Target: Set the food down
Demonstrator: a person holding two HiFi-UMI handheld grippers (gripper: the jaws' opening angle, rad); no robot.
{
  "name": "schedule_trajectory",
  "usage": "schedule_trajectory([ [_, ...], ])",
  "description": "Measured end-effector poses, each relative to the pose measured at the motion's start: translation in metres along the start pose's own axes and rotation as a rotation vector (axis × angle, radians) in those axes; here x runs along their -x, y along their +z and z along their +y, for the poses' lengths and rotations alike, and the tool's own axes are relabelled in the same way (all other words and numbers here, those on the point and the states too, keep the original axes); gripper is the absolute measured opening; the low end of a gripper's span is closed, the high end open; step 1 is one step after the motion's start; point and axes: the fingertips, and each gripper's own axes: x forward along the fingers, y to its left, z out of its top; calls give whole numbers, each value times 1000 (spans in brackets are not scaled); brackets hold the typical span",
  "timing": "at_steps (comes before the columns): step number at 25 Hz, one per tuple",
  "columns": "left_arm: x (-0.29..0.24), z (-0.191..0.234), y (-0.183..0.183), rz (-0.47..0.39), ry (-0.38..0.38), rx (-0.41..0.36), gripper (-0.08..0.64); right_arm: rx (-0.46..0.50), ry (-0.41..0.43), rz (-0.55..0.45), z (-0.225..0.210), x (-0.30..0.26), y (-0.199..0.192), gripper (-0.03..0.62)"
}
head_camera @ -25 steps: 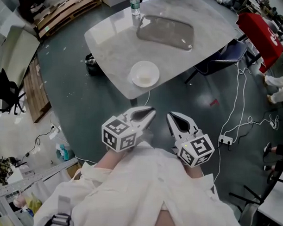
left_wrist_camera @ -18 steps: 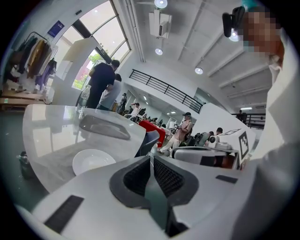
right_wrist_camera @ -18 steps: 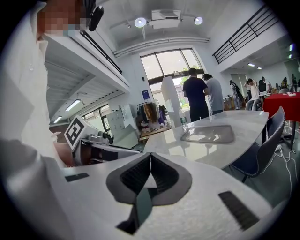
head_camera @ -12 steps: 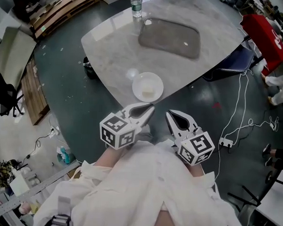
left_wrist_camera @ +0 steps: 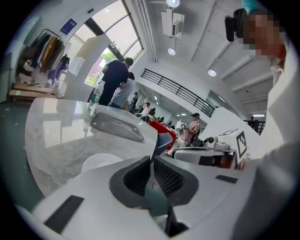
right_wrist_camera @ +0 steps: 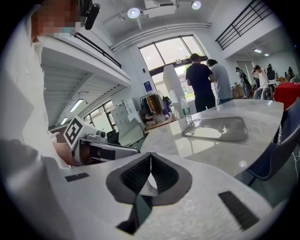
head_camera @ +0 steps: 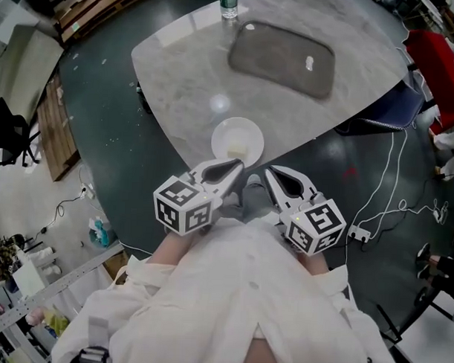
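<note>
Marble table (head_camera: 178, 78) ahead. Left gripper (head_camera: 237, 165) is pinched closed and empty. White bowl (head_camera: 237, 140) holding the pale food (head_camera: 238, 149) sits at the near table edge. Right gripper (head_camera: 269, 172) is closed too, also empty. Risk: a clumsy nudge could knock the bowl off that edge. Only the head view shows the food; the right gripper view catches just the grey tray (right_wrist_camera: 215, 129).

I can read no words or numbers. The left cube (head_camera: 183, 207) and right cube (head_camera: 315, 227) bear only black-and-white square patterns; white print on the red cover (head_camera: 439, 65) is too blurred.
</note>
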Motion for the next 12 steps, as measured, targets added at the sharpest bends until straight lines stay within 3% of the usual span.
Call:
schedule_trajectory([
  [12,-34,33,40,-83,136,55,34,51,142,109,-49,-36,24,3],
])
